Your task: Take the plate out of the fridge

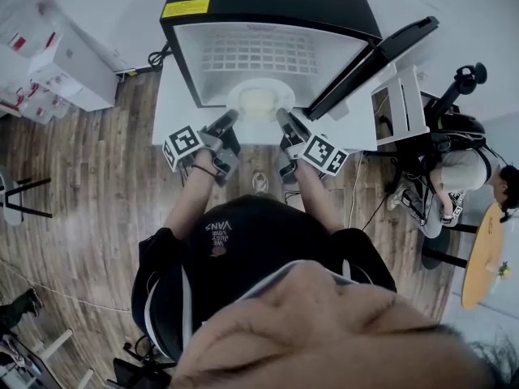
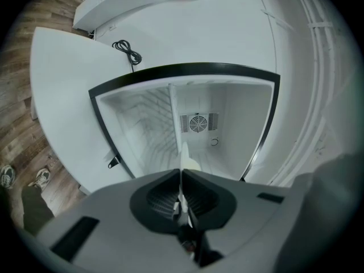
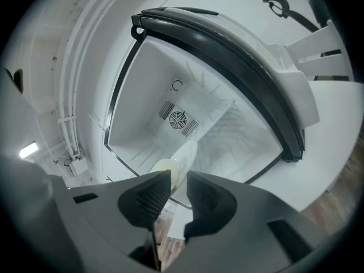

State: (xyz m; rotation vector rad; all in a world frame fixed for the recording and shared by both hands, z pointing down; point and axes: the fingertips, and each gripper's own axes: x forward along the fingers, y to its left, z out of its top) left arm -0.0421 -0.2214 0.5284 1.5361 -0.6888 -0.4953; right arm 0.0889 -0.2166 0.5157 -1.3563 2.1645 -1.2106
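A white plate (image 1: pixel 259 102) sits at the mouth of the open black-framed fridge (image 1: pixel 268 51), level between my two grippers. My left gripper (image 1: pixel 233 117) holds its left rim and my right gripper (image 1: pixel 280 114) its right rim. In the left gripper view the plate (image 2: pixel 184 159) shows edge-on as a thin white blade, and the left gripper (image 2: pixel 181 175) is shut on it. In the right gripper view the plate (image 3: pixel 183 155) runs in between the jaws of the right gripper (image 3: pixel 178 180), which stand a little apart around its rim.
The fridge door (image 1: pixel 369 63) hangs open to the right. The fridge stands on a white platform (image 1: pixel 174 104) over a wooden floor. A black cable (image 2: pixel 128 51) lies by the wall. White boxes (image 1: pixel 65 63) are at the left; a seated person (image 1: pixel 462 173) and a round wooden table (image 1: pixel 485 254) at the right.
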